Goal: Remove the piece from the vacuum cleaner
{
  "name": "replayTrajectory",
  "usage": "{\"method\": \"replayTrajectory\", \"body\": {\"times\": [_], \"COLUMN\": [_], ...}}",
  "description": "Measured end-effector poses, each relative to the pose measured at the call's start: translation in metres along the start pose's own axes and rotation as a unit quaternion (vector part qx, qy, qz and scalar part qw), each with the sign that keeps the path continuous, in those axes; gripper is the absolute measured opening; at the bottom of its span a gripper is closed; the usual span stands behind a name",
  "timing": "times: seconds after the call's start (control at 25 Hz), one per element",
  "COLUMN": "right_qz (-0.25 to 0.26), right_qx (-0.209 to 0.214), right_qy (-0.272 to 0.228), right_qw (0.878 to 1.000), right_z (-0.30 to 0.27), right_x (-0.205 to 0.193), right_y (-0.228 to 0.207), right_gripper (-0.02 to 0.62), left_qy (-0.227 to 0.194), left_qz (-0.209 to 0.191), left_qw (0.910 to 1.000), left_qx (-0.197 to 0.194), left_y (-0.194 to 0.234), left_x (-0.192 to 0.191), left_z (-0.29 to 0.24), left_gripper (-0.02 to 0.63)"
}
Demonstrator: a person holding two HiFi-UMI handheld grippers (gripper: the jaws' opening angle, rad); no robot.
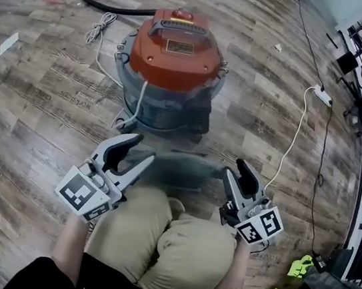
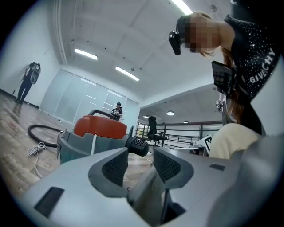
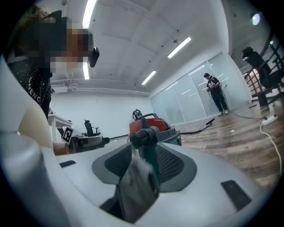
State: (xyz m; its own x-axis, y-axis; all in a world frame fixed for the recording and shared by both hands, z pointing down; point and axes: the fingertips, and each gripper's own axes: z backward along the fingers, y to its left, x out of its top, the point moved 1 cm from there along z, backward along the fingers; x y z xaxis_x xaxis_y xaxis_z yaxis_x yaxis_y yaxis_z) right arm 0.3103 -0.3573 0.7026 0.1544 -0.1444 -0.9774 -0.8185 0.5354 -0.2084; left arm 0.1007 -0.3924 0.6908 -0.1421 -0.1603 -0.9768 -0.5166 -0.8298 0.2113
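Looking down now: the vacuum [image 1: 173, 58] sits on the wood floor [image 1: 35, 85] ahead of me, orange lid on a grey tub. Its black hose [image 1: 114, 3] curls away behind it. The piece [image 1: 184, 169] is off the machine. It lies crosswise just in front of the tub, above the knees [image 1: 167, 239], and in this view it is only a grey smear.

The left gripper [image 1: 141, 149] is at the piece's left end and the right gripper [image 1: 234, 169] is at its right end, both angled in toward it.

From the left gripper view the jaws stand apart. The grey body runs up between the two pads [image 2: 116, 166], with its black ribbed collar poking out past the tips. I see daylight beside it, so that side is released, not clamping.

The right gripper view shows the same. The jaws are spread and the ribbed collar and teal tube stand up between the pads [image 3: 171, 164]. I can't see either pad pressing on it, so this side is let go too.

Off to my right a white cable [image 1: 295, 134] runs across the floor to a power strip [image 1: 322, 95].
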Motion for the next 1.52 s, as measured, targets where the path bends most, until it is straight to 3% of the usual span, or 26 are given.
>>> {"method": "replayTrajectory", "body": {"times": [0.24,0.36,0.4,0.48,0.56,0.6,0.64,0.92,1.52], "right_qz": [0.006,-0.004,-0.012,-0.026,-0.025,-0.023,-0.022,0.042,0.046], "right_qx": [0.012,0.057,0.077,0.113,0.128,0.128,0.128,0.134,0.137], "right_qy": [0.001,0.011,0.009,0.004,0.001,-0.001,-0.003,0.029,0.044], "right_qw": [1.0,0.998,0.997,0.993,0.991,0.992,0.992,0.99,0.988], "right_z": [-0.017,-0.027,-0.028,-0.032,-0.037,-0.04,-0.043,-0.059,-0.064], "right_x": [0.005,0.002,0.001,0.002,0.002,0.003,0.003,-0.003,-0.011], "right_y": [0.001,0.015,0.022,0.034,0.042,0.043,0.044,0.057,0.064], "right_gripper": [0.183,0.179,0.179,0.178,0.122,0.046,0.017,0.011,0.011], "left_qy": [-0.027,-0.04,-0.034,-0.019,-0.008,-0.005,-0.003,0.001,0.013], "left_qz": [0.008,0.008,-0.001,-0.02,-0.027,-0.03,-0.033,-0.028,-0.024], "left_qw": [0.9991,0.999,0.9993,0.9994,0.9994,0.9994,0.9993,0.9994,0.9995], "left_qx": [0.031,0.017,0.018,0.023,0.019,0.018,0.017,0.02,0.018], "left_y": [0.011,0.01,0.009,0.008,0.005,0.004,0.003,0.004,0.007], "left_x": [0.004,0.008,0.007,0.004,0.003,0.002,0.002,-0.005,-0.016], "left_z": [0.008,0.009,0.008,0.006,0.003,0.002,0.0,0.003,0.009], "left_gripper": [0.173,0.17,0.157,0.009,0.009,0.009,0.009,0.009,0.009]}}
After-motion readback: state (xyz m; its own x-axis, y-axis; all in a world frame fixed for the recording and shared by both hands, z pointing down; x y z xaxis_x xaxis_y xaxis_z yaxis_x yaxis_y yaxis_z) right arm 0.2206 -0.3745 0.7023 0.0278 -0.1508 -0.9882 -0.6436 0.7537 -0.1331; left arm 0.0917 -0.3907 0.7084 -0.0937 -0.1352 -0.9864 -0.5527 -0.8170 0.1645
